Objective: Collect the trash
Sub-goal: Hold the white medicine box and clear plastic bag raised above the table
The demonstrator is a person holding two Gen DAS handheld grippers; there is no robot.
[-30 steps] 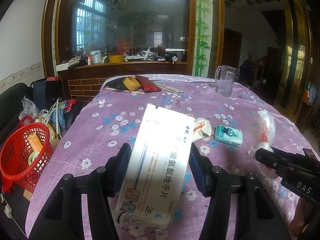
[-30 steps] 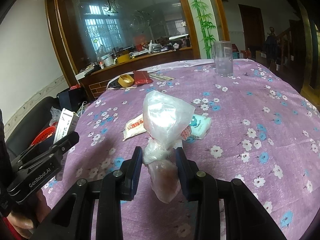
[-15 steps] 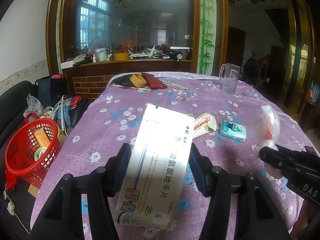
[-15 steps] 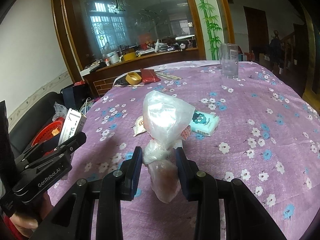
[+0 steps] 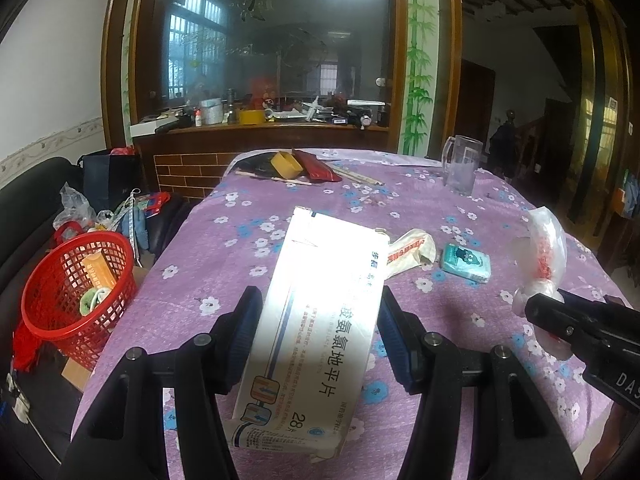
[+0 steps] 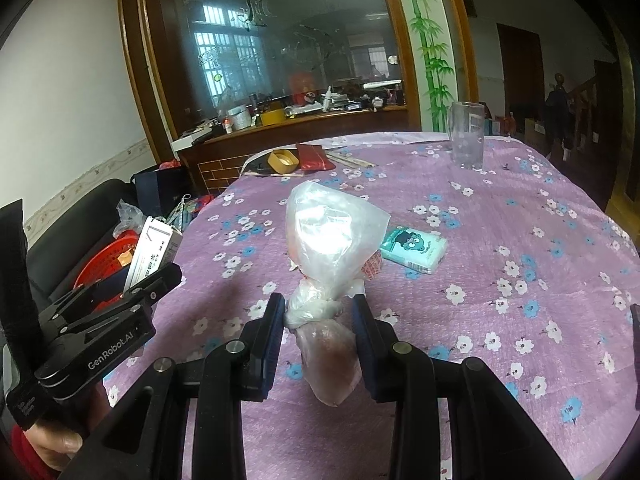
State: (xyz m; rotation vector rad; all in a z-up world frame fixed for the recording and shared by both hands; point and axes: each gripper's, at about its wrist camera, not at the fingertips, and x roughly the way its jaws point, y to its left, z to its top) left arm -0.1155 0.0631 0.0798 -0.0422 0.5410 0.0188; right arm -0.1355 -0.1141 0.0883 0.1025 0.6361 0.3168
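My left gripper (image 5: 316,320) is shut on a long white medicine box (image 5: 320,320) with blue print, held above the purple flowered tablecloth (image 5: 248,240). Shut on the knot of a clear plastic bag (image 6: 332,240), my right gripper (image 6: 320,316) holds that bag up over the table; the same bag (image 5: 544,248) shows at the right of the left wrist view. A red mesh basket (image 5: 76,280) with some litter inside sits off the table's left edge. On the cloth lie a crumpled white wrapper (image 5: 408,250) and a teal tissue pack (image 5: 466,262).
At the far end stand a clear glass mug (image 5: 460,168), a yellow tape roll (image 5: 286,164), a red pouch (image 5: 320,170) and chopsticks. Bags and clutter fill the dark sofa (image 5: 24,208) on the left. A wooden counter (image 5: 260,132) with a big mirror stands behind.
Both grippers have drawn back a little from the table's far end with their loads still held; the red basket shows more fully at the left.
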